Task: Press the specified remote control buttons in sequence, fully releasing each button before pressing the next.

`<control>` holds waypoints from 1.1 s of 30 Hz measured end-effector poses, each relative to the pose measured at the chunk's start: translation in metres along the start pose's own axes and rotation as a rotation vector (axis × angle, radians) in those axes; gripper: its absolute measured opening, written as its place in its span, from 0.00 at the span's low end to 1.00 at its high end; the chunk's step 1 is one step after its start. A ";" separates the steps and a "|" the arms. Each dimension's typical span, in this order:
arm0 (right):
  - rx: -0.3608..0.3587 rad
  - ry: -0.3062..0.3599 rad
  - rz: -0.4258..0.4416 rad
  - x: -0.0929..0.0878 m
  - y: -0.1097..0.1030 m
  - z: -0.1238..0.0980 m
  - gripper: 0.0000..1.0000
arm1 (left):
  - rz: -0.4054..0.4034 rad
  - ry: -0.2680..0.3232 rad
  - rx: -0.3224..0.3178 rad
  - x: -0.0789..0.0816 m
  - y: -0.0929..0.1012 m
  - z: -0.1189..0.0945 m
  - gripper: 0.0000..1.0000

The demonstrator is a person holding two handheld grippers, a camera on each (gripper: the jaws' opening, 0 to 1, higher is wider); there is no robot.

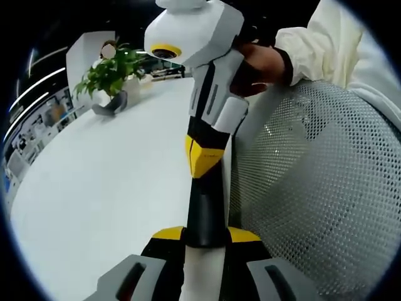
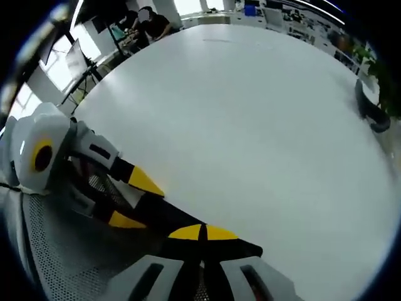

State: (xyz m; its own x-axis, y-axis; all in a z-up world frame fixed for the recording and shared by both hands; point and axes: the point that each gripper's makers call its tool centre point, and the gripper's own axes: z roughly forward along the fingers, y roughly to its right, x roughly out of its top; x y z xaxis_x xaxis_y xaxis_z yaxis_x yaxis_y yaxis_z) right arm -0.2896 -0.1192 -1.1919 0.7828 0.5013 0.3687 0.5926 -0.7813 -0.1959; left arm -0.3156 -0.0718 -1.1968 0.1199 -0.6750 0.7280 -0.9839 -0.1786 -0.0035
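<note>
A slim black remote (image 1: 205, 213) sticks out from between my left gripper's (image 1: 205, 233) yellow-tipped jaws, which are shut on its sides. My right gripper (image 1: 200, 172) reaches down from the top of the left gripper view. It is held by a hand, and its yellow tip meets the remote's far end. In the right gripper view my right gripper (image 2: 202, 232) has its jaws shut together. The remote (image 2: 169, 219) runs from them to my left gripper (image 2: 135, 200). Its buttons are hidden.
A wide white table (image 1: 106, 188) lies under both grippers. A potted plant (image 1: 113, 72) stands at its far edge. A grey mesh chair back (image 1: 313, 188) sits close on the right, with a cream sleeve (image 1: 338, 44) above it. People (image 2: 147, 22) sit beyond the table.
</note>
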 end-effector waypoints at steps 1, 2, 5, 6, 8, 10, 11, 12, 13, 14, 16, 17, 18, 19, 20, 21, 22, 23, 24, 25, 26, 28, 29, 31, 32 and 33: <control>-0.019 -0.008 -0.006 -0.001 0.002 -0.001 0.00 | 0.001 0.000 0.000 0.000 0.000 0.000 0.24; -0.031 -0.011 -0.010 -0.002 0.004 -0.001 0.00 | 0.001 -0.001 0.000 0.000 0.000 0.000 0.24; -0.032 -0.018 -0.008 -0.003 0.003 -0.002 0.00 | 0.001 -0.002 0.000 0.000 0.000 0.000 0.24; -0.027 -0.023 -0.001 -0.003 0.001 -0.003 0.00 | 0.001 -0.003 0.000 0.000 0.001 0.000 0.24; -0.016 -0.034 0.018 -0.005 0.000 -0.004 0.00 | 0.001 -0.002 0.000 0.000 0.001 0.000 0.24; -0.009 -0.049 0.040 -0.007 -0.002 -0.005 0.00 | 0.000 -0.002 0.001 0.000 0.001 0.000 0.24; 0.001 -0.053 0.048 -0.007 -0.003 -0.006 0.00 | 0.000 -0.001 0.001 0.000 0.001 0.000 0.24; 0.011 -0.055 0.056 -0.007 -0.004 -0.006 0.00 | 0.000 -0.001 0.001 0.000 0.001 0.000 0.24; 0.013 -0.055 0.056 -0.007 -0.005 -0.007 0.00 | 0.000 -0.001 0.001 0.000 0.001 -0.001 0.24; 0.012 -0.052 0.056 -0.007 -0.005 -0.007 0.00 | 0.000 0.000 0.001 0.000 0.001 -0.001 0.24; 0.011 -0.049 0.054 -0.007 -0.004 -0.007 0.00 | 0.000 0.001 0.001 0.000 0.001 0.000 0.24; 0.010 -0.048 0.052 -0.007 -0.004 -0.006 0.00 | -0.001 0.002 0.001 0.000 0.001 0.000 0.24; 0.013 -0.050 0.050 -0.007 -0.005 -0.006 0.00 | 0.001 0.002 0.001 0.000 0.001 0.000 0.24; 0.019 -0.055 0.050 -0.008 -0.006 -0.006 0.00 | 0.001 0.002 0.001 0.000 0.001 0.000 0.24; 0.013 -0.053 0.042 -0.007 -0.006 -0.006 0.00 | 0.002 0.002 0.001 0.000 0.001 0.000 0.24; 0.015 -0.053 0.041 -0.007 -0.006 -0.006 0.00 | 0.001 0.002 0.001 0.000 0.001 0.000 0.24; 0.020 -0.052 0.040 -0.007 -0.007 -0.005 0.00 | 0.001 0.002 0.001 0.000 0.001 0.000 0.24; 0.022 -0.052 0.039 -0.007 -0.008 -0.005 0.00 | 0.001 0.003 0.001 0.000 0.001 -0.001 0.24; 0.025 -0.053 0.039 -0.007 -0.008 -0.005 0.00 | 0.000 0.003 0.001 0.000 0.001 -0.001 0.24; 0.024 -0.053 0.036 -0.007 -0.008 -0.005 0.00 | 0.000 0.003 0.001 0.000 0.001 -0.001 0.24; 0.024 -0.054 0.036 -0.007 -0.008 -0.005 0.00 | 0.000 0.003 0.001 0.000 0.001 -0.001 0.24; 0.031 -0.056 0.039 -0.007 -0.010 -0.005 0.00 | -0.002 0.004 0.001 0.000 0.001 -0.001 0.24; 0.030 -0.056 0.036 -0.007 -0.010 -0.005 0.00 | -0.002 0.004 0.001 0.000 0.001 -0.001 0.24; 0.030 -0.058 0.035 -0.007 -0.009 -0.005 0.00 | -0.002 0.004 0.001 0.000 0.001 -0.001 0.24; 0.030 -0.058 0.029 -0.007 -0.009 -0.005 0.00 | -0.002 0.004 0.001 0.000 0.001 -0.001 0.24; 0.030 -0.059 0.026 -0.008 -0.009 -0.005 0.00 | -0.002 0.005 0.001 0.000 0.001 -0.001 0.24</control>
State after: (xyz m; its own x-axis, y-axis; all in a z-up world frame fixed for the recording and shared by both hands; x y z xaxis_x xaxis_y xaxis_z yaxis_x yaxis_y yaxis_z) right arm -0.3021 -0.1175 -1.1885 0.8071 0.5031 0.3090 0.5769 -0.7831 -0.2320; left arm -0.3166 -0.0712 -1.1963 0.1217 -0.6713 0.7311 -0.9835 -0.1809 -0.0024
